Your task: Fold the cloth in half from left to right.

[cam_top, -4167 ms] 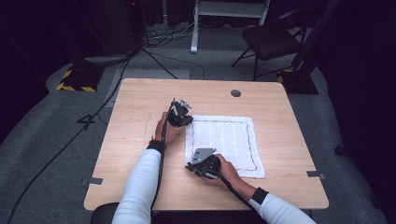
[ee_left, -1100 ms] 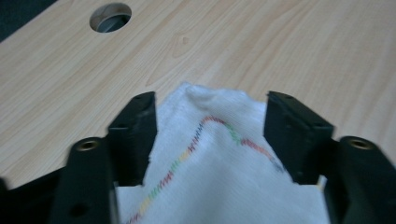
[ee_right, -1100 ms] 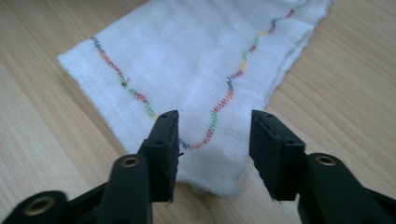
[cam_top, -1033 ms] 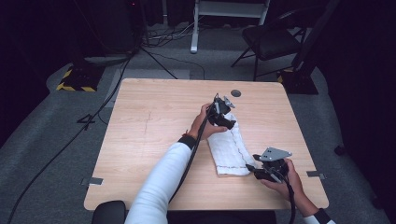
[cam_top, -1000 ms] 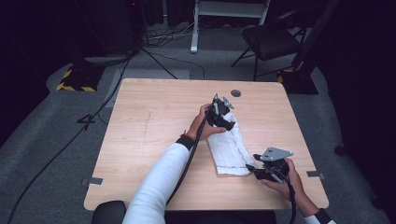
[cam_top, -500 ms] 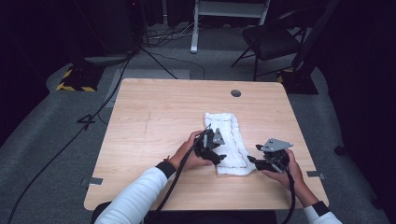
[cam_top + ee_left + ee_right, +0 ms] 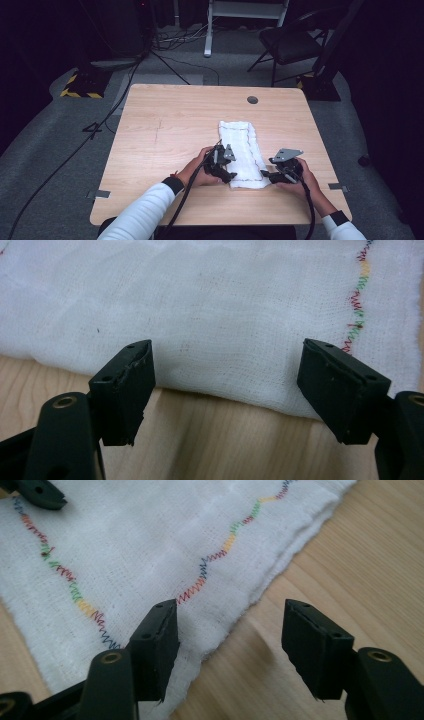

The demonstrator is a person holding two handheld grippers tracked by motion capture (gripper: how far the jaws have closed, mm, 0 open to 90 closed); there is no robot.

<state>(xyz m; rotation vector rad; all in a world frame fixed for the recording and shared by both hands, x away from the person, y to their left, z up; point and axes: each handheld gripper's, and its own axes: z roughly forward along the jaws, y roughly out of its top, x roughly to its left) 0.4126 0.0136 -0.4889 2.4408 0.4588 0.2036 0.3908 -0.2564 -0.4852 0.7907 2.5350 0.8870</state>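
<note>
Nearest the person, both grippers sit at the near end of the cloth (image 7: 241, 152), one on each side. The left gripper (image 7: 223, 169) has its jaws spread wide and empty, low at the cloth's folded left edge, with bare counter (image 7: 165, 125) under them. The right gripper (image 7: 276, 174) is also wide open and holds nothing; its jaws straddle the cloth's right edge, one over the fabric by the coloured zigzag stitching (image 7: 210, 560), the other over wood. The cloth lies folded into a narrow strip running away from the person on the right half of the counter. Beyond it is a round grommet (image 7: 252, 99). Past the counter stand a chair (image 7: 290, 42) and floor cables (image 7: 120, 95).
</note>
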